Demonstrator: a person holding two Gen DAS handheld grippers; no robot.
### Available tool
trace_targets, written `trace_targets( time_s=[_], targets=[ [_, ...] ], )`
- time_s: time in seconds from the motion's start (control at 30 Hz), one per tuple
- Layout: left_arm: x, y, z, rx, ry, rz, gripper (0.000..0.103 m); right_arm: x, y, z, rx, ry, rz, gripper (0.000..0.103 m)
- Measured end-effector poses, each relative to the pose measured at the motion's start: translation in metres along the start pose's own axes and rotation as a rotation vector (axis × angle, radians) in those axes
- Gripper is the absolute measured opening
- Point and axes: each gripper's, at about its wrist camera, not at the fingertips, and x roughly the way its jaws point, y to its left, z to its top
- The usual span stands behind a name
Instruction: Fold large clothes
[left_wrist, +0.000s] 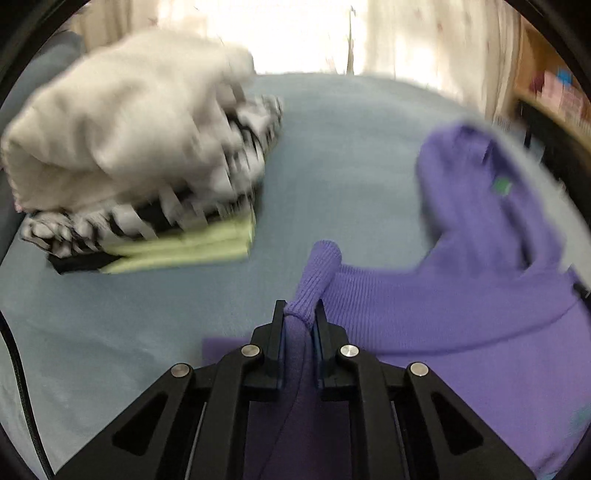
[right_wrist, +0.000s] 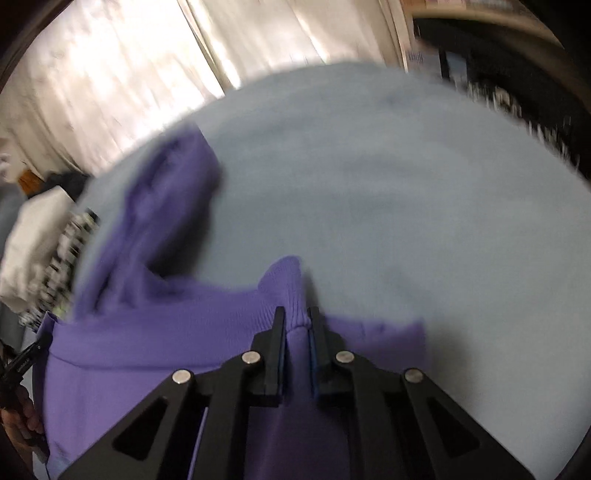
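Your left gripper (left_wrist: 300, 312) was clamped on a bunched fold of the purple hoodie (left_wrist: 461, 314), its ribbed edge poking up between the black fingers (left_wrist: 277, 325). In the left wrist view, the hoodie spread from the jaws out toward 3 o'clock, its hood lying up at 2 o'clock on the pale blue sheet (left_wrist: 351, 147). At 10 o'clock sat a stack (left_wrist: 140, 158) of folded clothes, well apart from the hoodie: a white piece on top, a black-and-white patterned one under it, a pale green one at the bottom. All of it was blurred. Bright curtains (left_wrist: 295, 33) hung at 12 o'clock, past the far edge of the sheet.

Your right gripper (right_wrist: 296, 317) was likewise clamped on a pinched fold of the hoodie's ribbed edge. In the right wrist view, the hoodie ran from the jaws toward 9 o'clock, the hood reaching up to 10 o'clock. The stack showed at the 9 o'clock edge, blurred. Bare sheet filled the view from 12 to 4 o'clock. Your hand (right_wrist: 20, 417) showed at 8 o'clock, beside part of a black tool.
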Motion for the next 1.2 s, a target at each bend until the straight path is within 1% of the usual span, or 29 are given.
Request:
trace_targets(
  time_s=[0.03, 0.1, 0.13, 0.17, 0.2, 0.27, 0.3, 0.37, 0.4, 0.43, 0.5, 0.57, 0.6, 0.67, 0.7, 0.73, 0.77, 0.8, 0.83, 0.87, 0.9, 0.93, 0.97, 1.0, 1.03, 1.1, 1.13, 1.17, 1.2],
  targets=[
    [0.002, 0.003, -0.002, -0.015, -0.005, -0.013, 0.01, -0.001, -0.004, -0.002, 0.016, -0.008, 0.012, 0.01],
    [-0.003, 0.007, 0.001, -0.033, -0.008, -0.035, 0.014, -0.009, -0.011, 0.001, 0.064, -0.002, 0.046, 0.015],
    [-0.006, 0.009, 0.002, -0.04, -0.008, -0.041, 0.015, -0.012, -0.011, 0.002, 0.069, 0.007, 0.036, 0.018],
    [-0.013, 0.012, 0.005, -0.05, -0.01, -0.047, 0.018, -0.019, -0.01, 0.003, 0.07, 0.011, 0.017, 0.019],
    [-0.022, 0.014, 0.006, -0.057, -0.025, -0.05, 0.019, -0.029, -0.007, 0.004, 0.069, 0.001, 0.004, 0.019],
    [-0.048, 0.015, 0.008, -0.075, -0.077, -0.037, 0.022, -0.047, 0.004, 0.0, 0.058, -0.041, -0.029, 0.019],
    [-0.063, 0.014, 0.007, -0.08, -0.105, -0.031, 0.022, -0.061, 0.012, -0.003, 0.047, -0.079, -0.04, 0.019],
    [-0.088, 0.006, 0.003, -0.077, -0.153, -0.066, 0.022, -0.083, 0.032, -0.015, 0.003, -0.142, -0.005, 0.019],
    [-0.097, 0.0, -0.001, -0.074, -0.171, -0.087, 0.022, -0.087, 0.043, -0.02, -0.018, -0.148, 0.013, 0.019],
    [-0.103, -0.007, -0.002, -0.067, -0.176, -0.097, 0.022, -0.089, 0.058, -0.025, -0.047, -0.141, 0.04, 0.02],
    [-0.104, -0.025, -0.006, -0.028, -0.16, -0.101, 0.022, -0.078, 0.087, -0.032, -0.109, -0.091, 0.095, 0.02],
    [-0.092, -0.04, -0.009, 0.013, -0.13, -0.059, 0.022, -0.062, 0.112, -0.04, -0.155, -0.053, 0.101, 0.02],
    [-0.08, -0.046, -0.009, 0.025, -0.104, -0.036, 0.022, -0.049, 0.125, -0.045, -0.181, -0.016, 0.114, 0.019],
    [-0.06, -0.048, -0.01, 0.026, -0.068, -0.006, 0.022, -0.032, 0.133, -0.05, -0.202, 0.026, 0.114, 0.019],
    [-0.049, -0.044, -0.011, 0.029, -0.052, 0.028, 0.022, -0.026, 0.133, -0.051, -0.224, 0.016, 0.09, 0.019],
    [-0.039, -0.036, -0.013, 0.034, -0.042, 0.059, 0.022, -0.025, 0.13, -0.051, -0.228, 0.007, 0.091, 0.016],
    [-0.034, -0.029, -0.014, 0.03, -0.038, 0.069, 0.022, -0.025, 0.122, -0.05, -0.213, 0.013, 0.118, 0.014],
    [-0.03, -0.018, -0.014, 0.017, -0.034, 0.049, 0.022, -0.026, 0.11, -0.047, -0.195, 0.021, 0.144, 0.01],
    [-0.029, -0.01, -0.014, 0.001, -0.031, 0.017, 0.023, -0.028, 0.101, -0.045, -0.193, 0.014, 0.119, 0.007],
    [-0.03, -0.003, -0.014, -0.018, -0.029, -0.019, 0.023, -0.03, 0.089, -0.043, -0.205, -0.007, 0.002, 0.008],
    [-0.031, 0.002, -0.014, -0.022, -0.026, -0.033, 0.023, -0.028, 0.081, -0.04, -0.211, -0.017, -0.073, 0.012],
    [-0.031, 0.004, -0.015, -0.016, -0.025, -0.037, 0.023, -0.027, 0.059, -0.038, -0.191, -0.016, -0.133, 0.013],
    [-0.032, 0.004, -0.016, -0.002, -0.025, -0.04, 0.023, -0.027, 0.035, -0.037, -0.146, 0.0, -0.142, 0.011],
    [-0.034, 0.002, -0.017, 0.011, -0.023, -0.035, 0.023, -0.032, 0.016, -0.035, -0.094, 0.01, -0.085, 0.009],
    [-0.037, 0.0, -0.018, 0.027, -0.015, -0.02, 0.023, -0.038, 0.005, -0.034, -0.059, 0.017, -0.048, 0.009],
    [-0.047, -0.007, -0.019, 0.039, 0.001, 0.005, 0.023, -0.057, 0.001, -0.034, -0.044, 0.019, -0.053, 0.013],
    [-0.053, -0.01, -0.021, 0.037, 0.015, 0.017, 0.023, -0.064, 0.006, -0.036, -0.051, 0.018, -0.062, 0.014],
    [-0.059, -0.013, -0.022, 0.035, 0.032, 0.032, 0.023, -0.073, 0.013, -0.04, -0.064, 0.014, -0.064, 0.018],
    [-0.066, -0.016, -0.025, 0.028, 0.053, 0.053, 0.023, -0.082, 0.021, -0.045, -0.076, 0.011, -0.043, 0.019]
  ],
)
